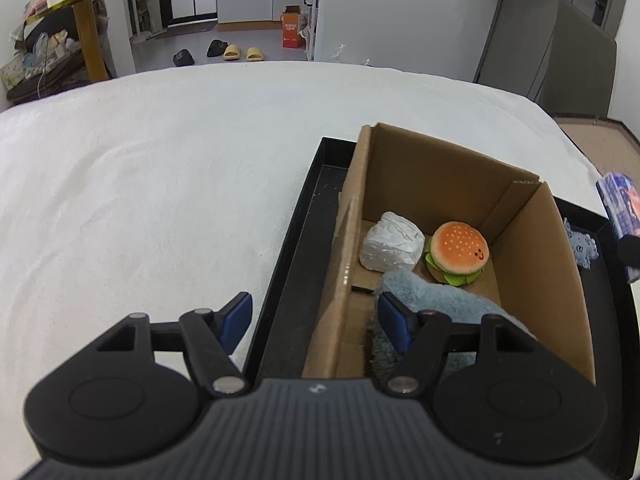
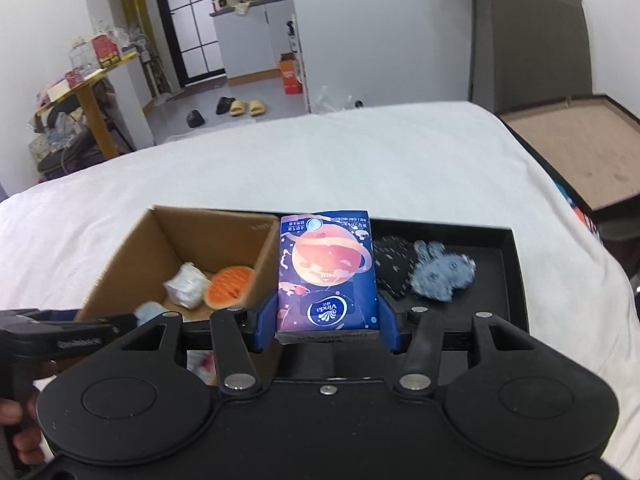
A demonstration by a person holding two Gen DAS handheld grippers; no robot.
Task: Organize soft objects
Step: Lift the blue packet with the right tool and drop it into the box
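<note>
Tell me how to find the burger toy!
Look on the white bed for the open brown cardboard box standing in the black tray. Inside sits the round plush burger, beside a white crinkly wrapped bundle. Only it has an orange bun and green lettuce.

1. Cardboard box: one, standing in the tray.
2. Black tray: one, on the bed.
3. Plush burger: one, inside the box.
4. White wrapped bundle: one, inside the box.
5. Light-blue fluffy cloth: one, inside the box.
6. Tissue pack: one.
7. Blue bunny plush: one, in the tray.
8. Dark speckled sock: one visible, in the tray.
9. Slippers on the floor: four, two black, two beige.
</note>
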